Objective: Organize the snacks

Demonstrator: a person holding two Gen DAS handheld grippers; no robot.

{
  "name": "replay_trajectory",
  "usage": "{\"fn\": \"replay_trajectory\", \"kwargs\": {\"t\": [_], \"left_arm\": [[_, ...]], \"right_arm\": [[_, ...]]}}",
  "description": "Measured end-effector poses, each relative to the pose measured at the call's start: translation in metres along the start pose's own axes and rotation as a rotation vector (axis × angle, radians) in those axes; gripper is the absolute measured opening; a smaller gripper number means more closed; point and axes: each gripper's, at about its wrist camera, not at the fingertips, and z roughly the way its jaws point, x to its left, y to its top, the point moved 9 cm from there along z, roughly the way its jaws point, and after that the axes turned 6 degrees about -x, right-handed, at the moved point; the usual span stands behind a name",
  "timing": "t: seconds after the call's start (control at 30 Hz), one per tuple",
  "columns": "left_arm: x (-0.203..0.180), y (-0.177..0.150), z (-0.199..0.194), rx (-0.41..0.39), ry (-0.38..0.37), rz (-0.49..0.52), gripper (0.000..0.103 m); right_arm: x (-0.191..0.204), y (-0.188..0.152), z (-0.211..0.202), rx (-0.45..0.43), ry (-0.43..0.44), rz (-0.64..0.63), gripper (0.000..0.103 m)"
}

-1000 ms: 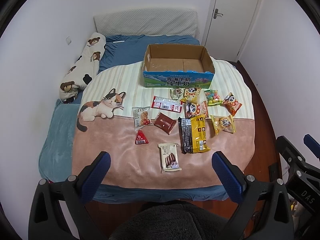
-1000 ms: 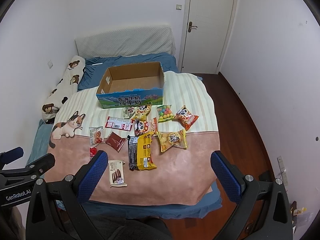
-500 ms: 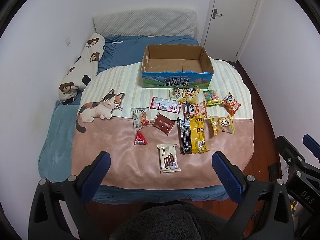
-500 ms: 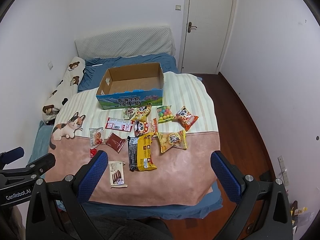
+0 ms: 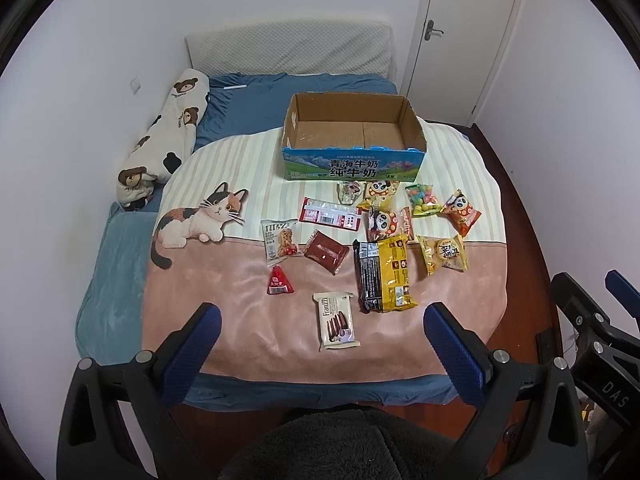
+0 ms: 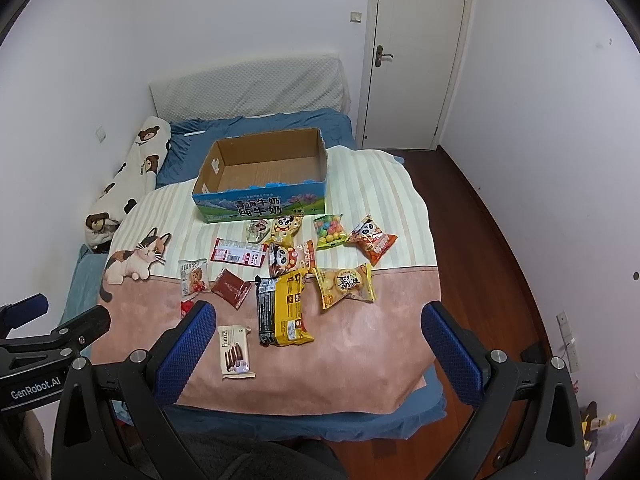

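Note:
Several snack packets lie on a cat-print blanket (image 5: 248, 304) on a bed. Nearest me is a white Franzzi wafer pack (image 5: 336, 320) (image 6: 235, 352). Beside it lie a black and yellow biscuit pack (image 5: 385, 274) (image 6: 285, 308), a red triangle packet (image 5: 279, 281) and a yellow bun packet (image 5: 443, 254) (image 6: 346, 286). An empty cardboard box (image 5: 352, 160) (image 6: 262, 208) with a blue front stands behind the snacks. My left gripper (image 5: 320, 316) and right gripper (image 6: 318, 314) are both open and empty, held above the bed's near edge.
A bear-print bolster (image 5: 164, 148) lies along the left wall. A padded headboard (image 5: 288, 54) is at the back. A white door (image 5: 460, 36) is at the back right. Dark wood floor (image 6: 488, 240) runs along the bed's right side.
Both views have shifted very slightly; the snacks and the box lie where they were. Both grippers stay open.

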Motion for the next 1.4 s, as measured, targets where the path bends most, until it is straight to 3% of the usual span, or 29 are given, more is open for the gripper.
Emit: {"fn": "replay_trajectory", "kwargs": {"t": [0.27,0.47,0.63,0.77,1.03,1.17,1.23,1.27,1.4], "left_arm": [[0.005,0.002,0.008,-0.004,0.009,-0.014,0.103],[0.033,0.003,0.052,0.024,0.054,-0.113,0.103],[0.052,-0.017,0.111,0.131,0.072,-0.165,0.103],[0.056,-0.050,0.173,0.262,0.075,-0.190,0.103],[0.029,-0.132,0.293,0.539,-0.033,-0.237,0.103],[0.013,-0.164,0.329,0.623,-0.081,-0.287,0.103],[0.006,-0.171,0.341,0.626,-0.095,-0.309,0.103],[0.003,-0.175,0.347,0.626,-0.090,-0.306,0.100],[0.003,-0.180,0.352,0.602,-0.044,-0.290,0.062]], "right_arm": [[-0.002,0.001,0.007,0.004,0.004,0.019,0.103],[-0.003,-0.008,0.047,0.055,0.020,0.057,0.103],[0.004,-0.024,0.109,0.139,0.033,0.075,0.103],[0.013,-0.048,0.179,0.232,0.029,0.070,0.103],[0.037,-0.116,0.312,0.454,0.072,0.065,0.103],[0.045,-0.143,0.349,0.544,0.084,0.061,0.103],[0.048,-0.153,0.364,0.579,0.083,0.050,0.103],[0.051,-0.155,0.367,0.590,0.088,0.046,0.103],[0.061,-0.165,0.390,0.628,0.090,0.002,0.103]]}}
